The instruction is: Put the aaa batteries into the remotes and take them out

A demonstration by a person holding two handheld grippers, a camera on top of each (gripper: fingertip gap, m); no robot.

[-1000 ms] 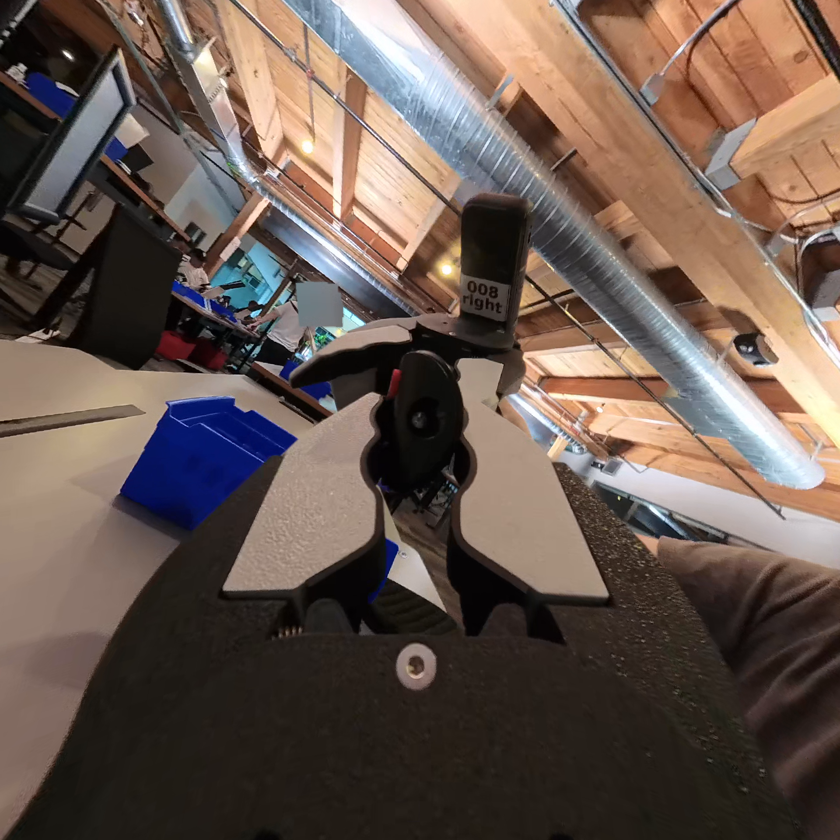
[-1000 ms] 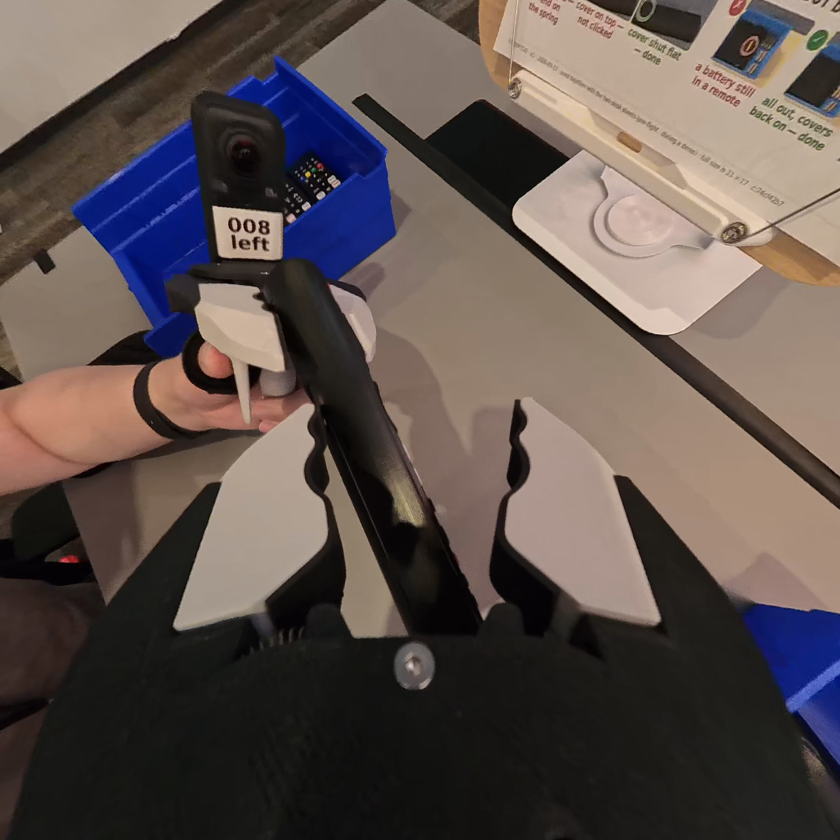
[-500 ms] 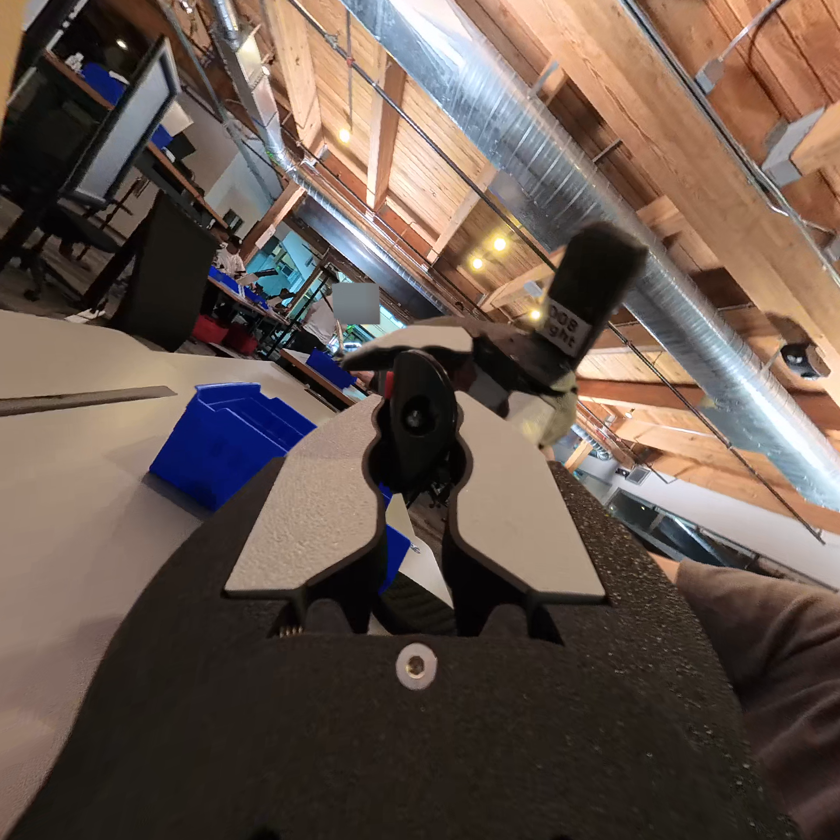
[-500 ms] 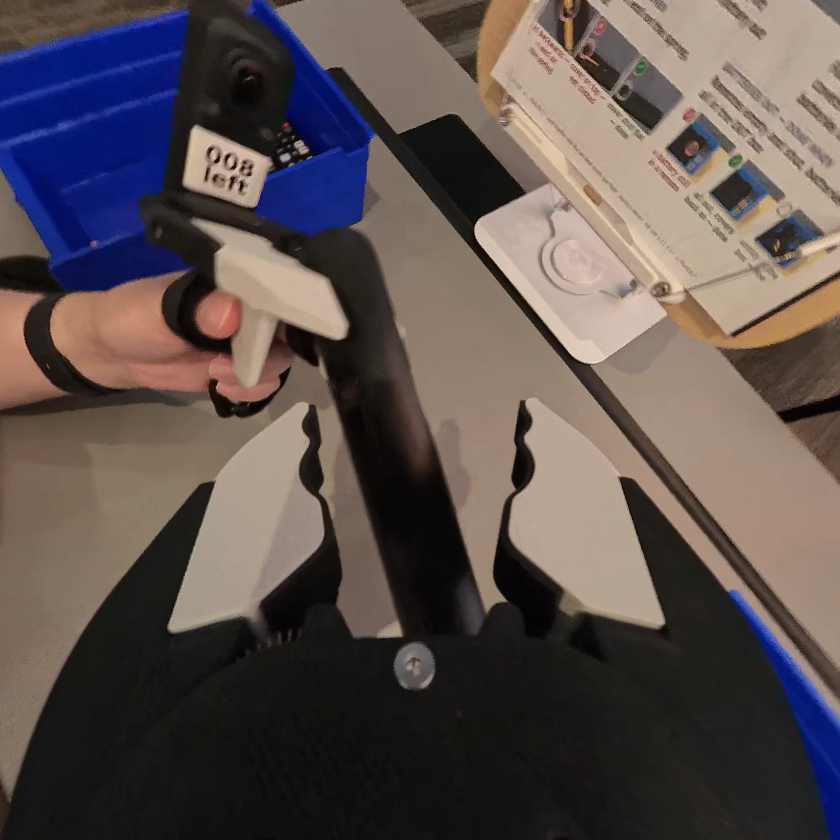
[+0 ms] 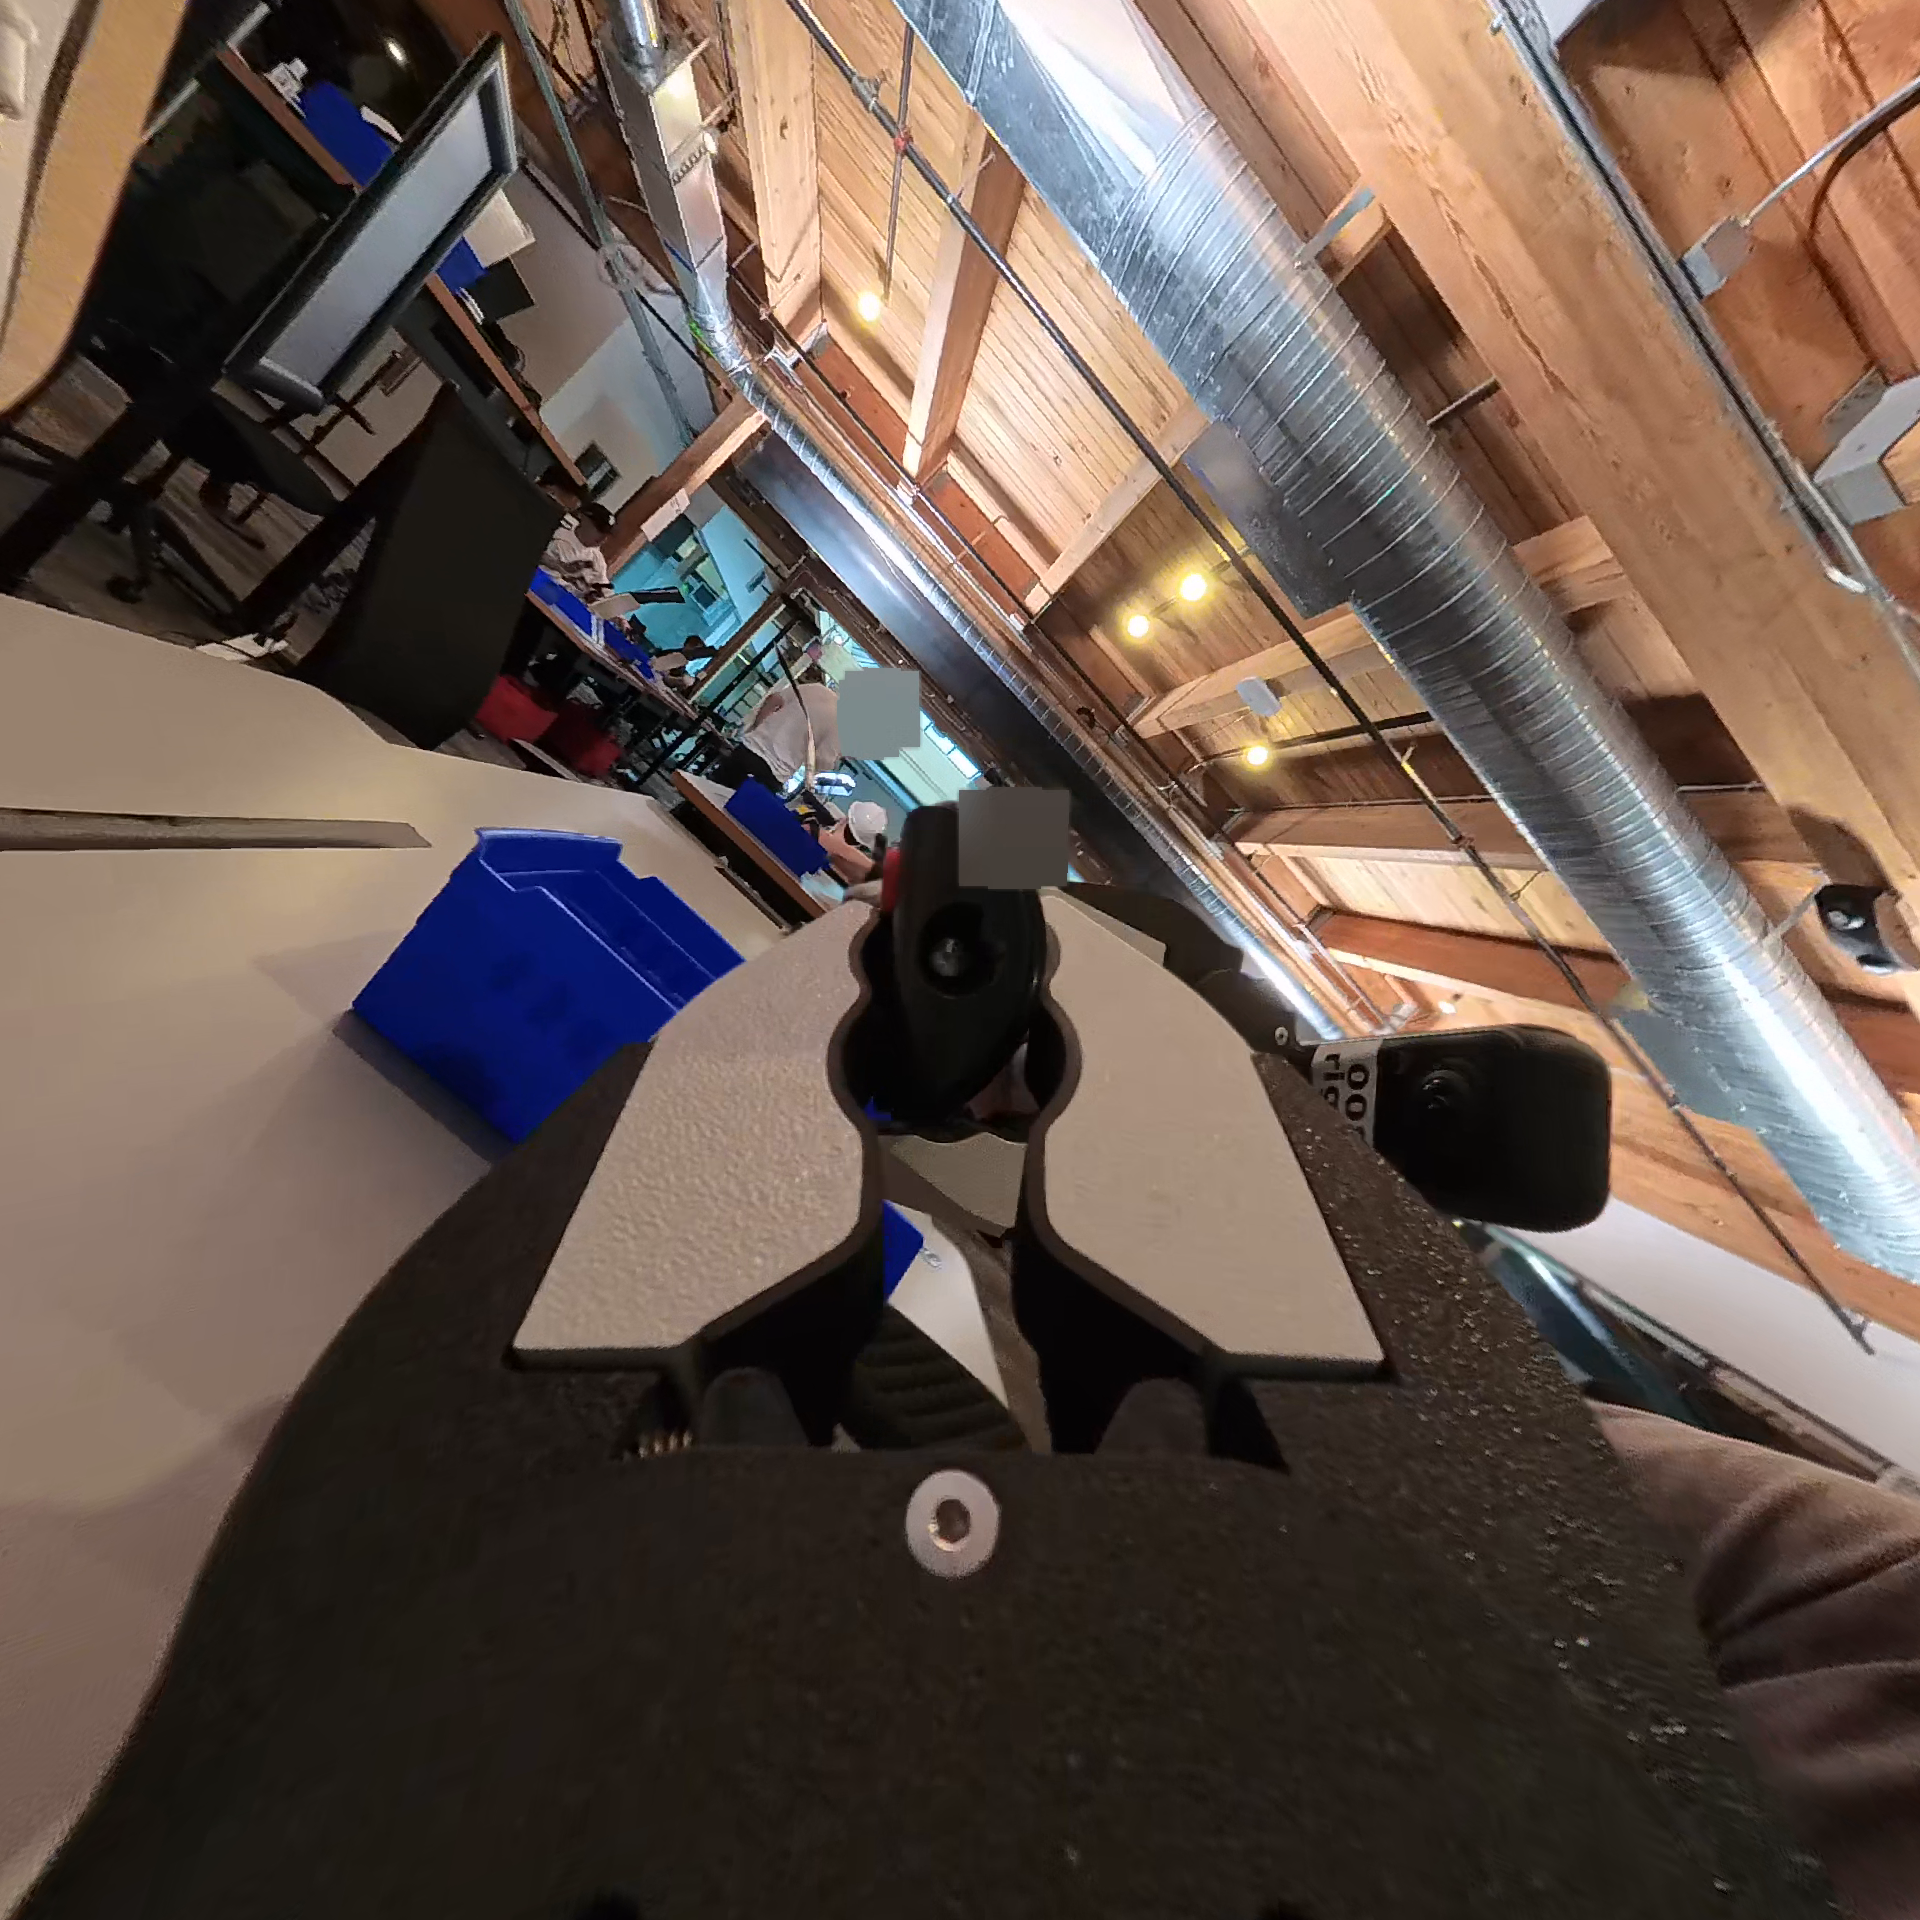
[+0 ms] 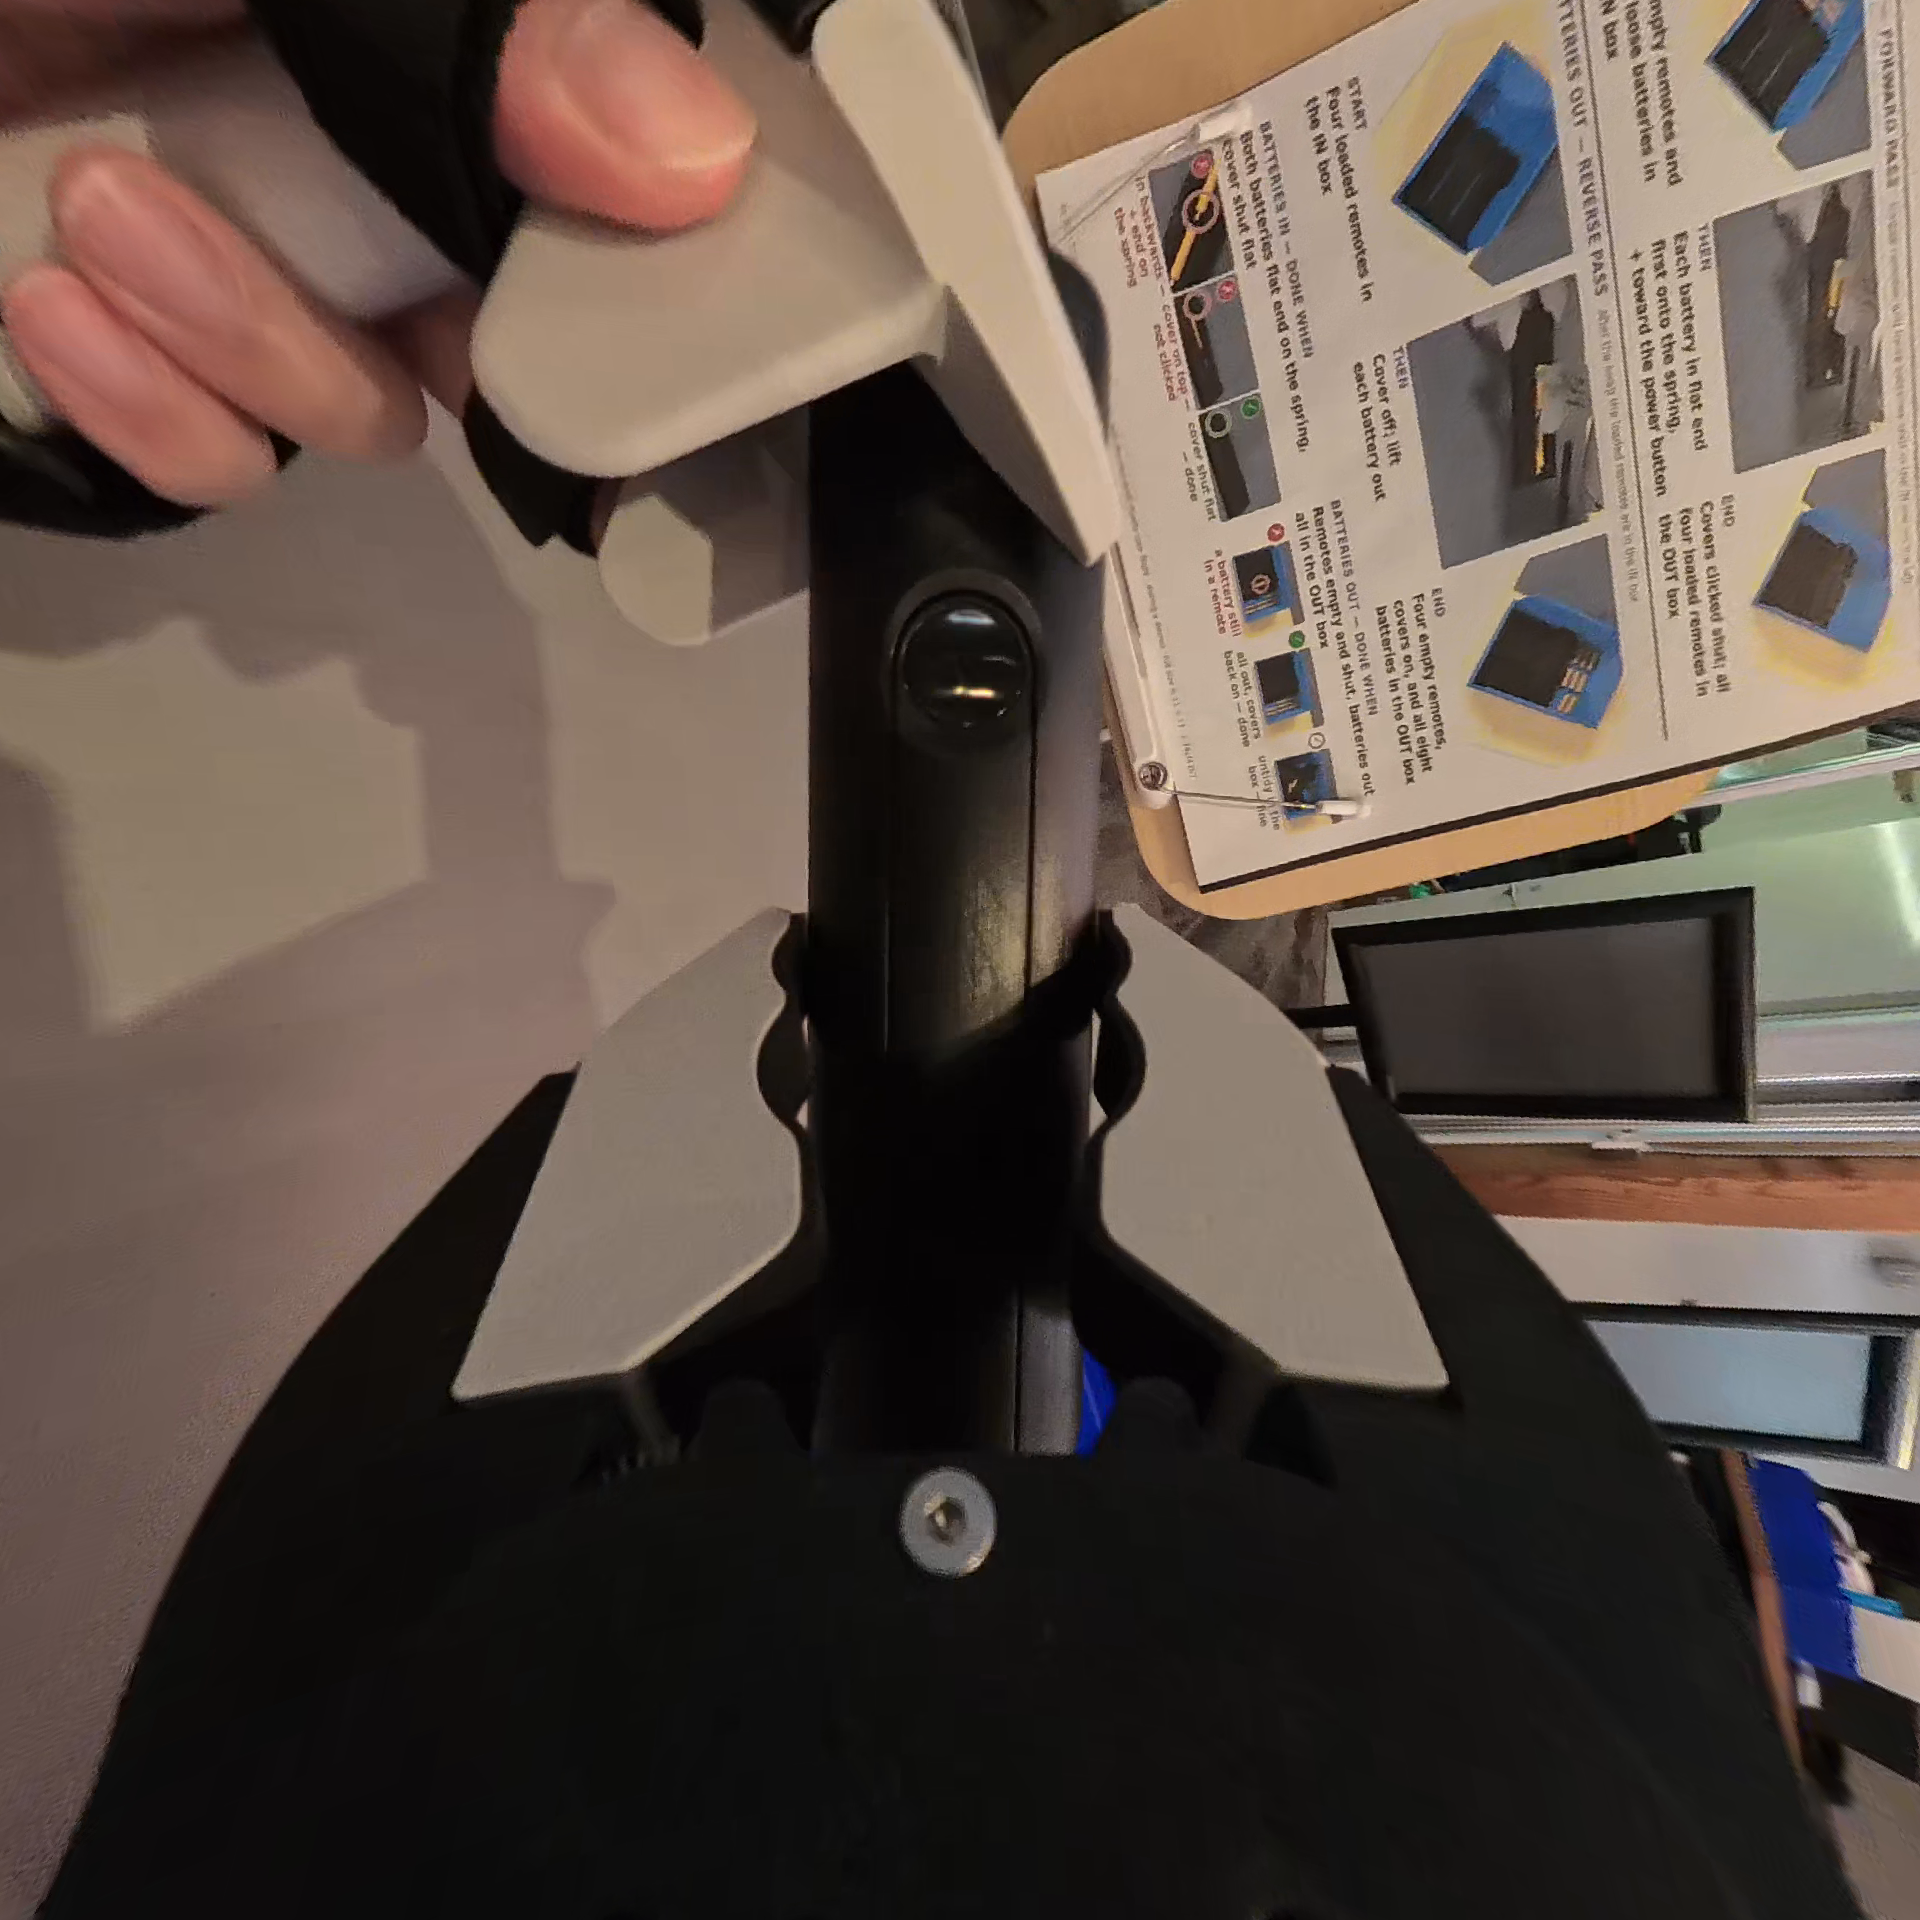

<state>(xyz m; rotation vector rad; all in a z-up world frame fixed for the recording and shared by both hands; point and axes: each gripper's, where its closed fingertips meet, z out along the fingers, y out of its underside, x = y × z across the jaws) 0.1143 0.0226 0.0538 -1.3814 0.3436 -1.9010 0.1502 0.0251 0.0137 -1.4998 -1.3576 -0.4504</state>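
Fingers (image 6: 1195, 1101) of the right gripper (image 6: 951, 997), spread a second ago, now clamp the black remote (image 6: 945, 831) alongside the left gripper's (image 5: 951, 997) grip.

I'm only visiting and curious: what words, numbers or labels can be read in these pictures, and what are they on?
I do not copy writing out; this is where it stands.
On the instruction sheet, clipped to a wooden board: printed lines beside small photos.
On the white sticker by the black camera: partly cut off.
On the remote and the blue bin: none visible.
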